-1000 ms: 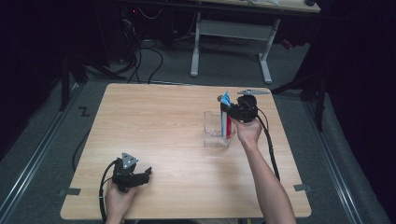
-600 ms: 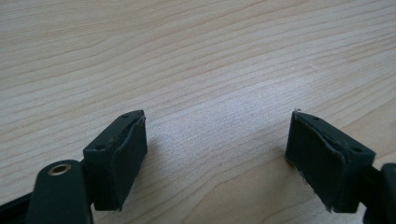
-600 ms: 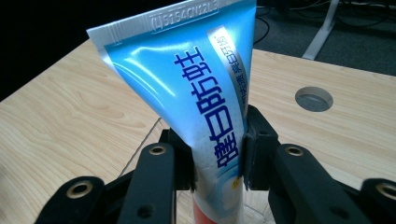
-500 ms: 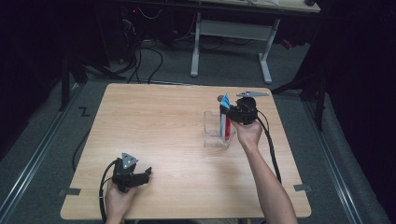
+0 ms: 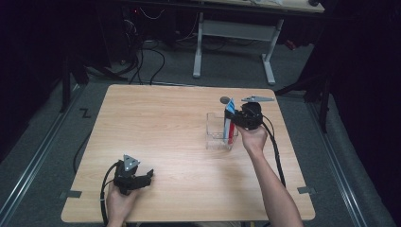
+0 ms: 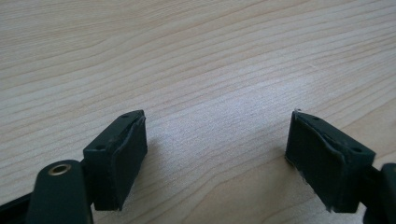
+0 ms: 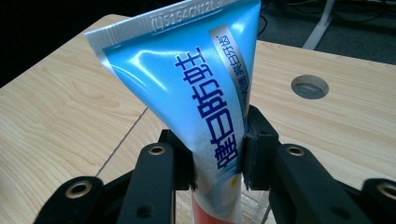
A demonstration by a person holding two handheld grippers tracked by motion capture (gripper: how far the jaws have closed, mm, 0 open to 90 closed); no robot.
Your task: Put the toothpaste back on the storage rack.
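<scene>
Near the table's (image 5: 170, 113) front left corner, the left gripper (image 5: 142, 178) rests low over bare wood with its jaws spread wide and nothing between them. Farther right, the right gripper (image 7: 217, 156) has its jaws clamped on a blue toothpaste tube (image 7: 201, 93), held upright with its crimped end up and its red lower end down inside a clear plastic box (image 5: 218, 135). That tube looks light, soft and glossy, so a grip across the flat mid-body, as here, probably suits it better than one on the thin, slippery crimp.
</scene>
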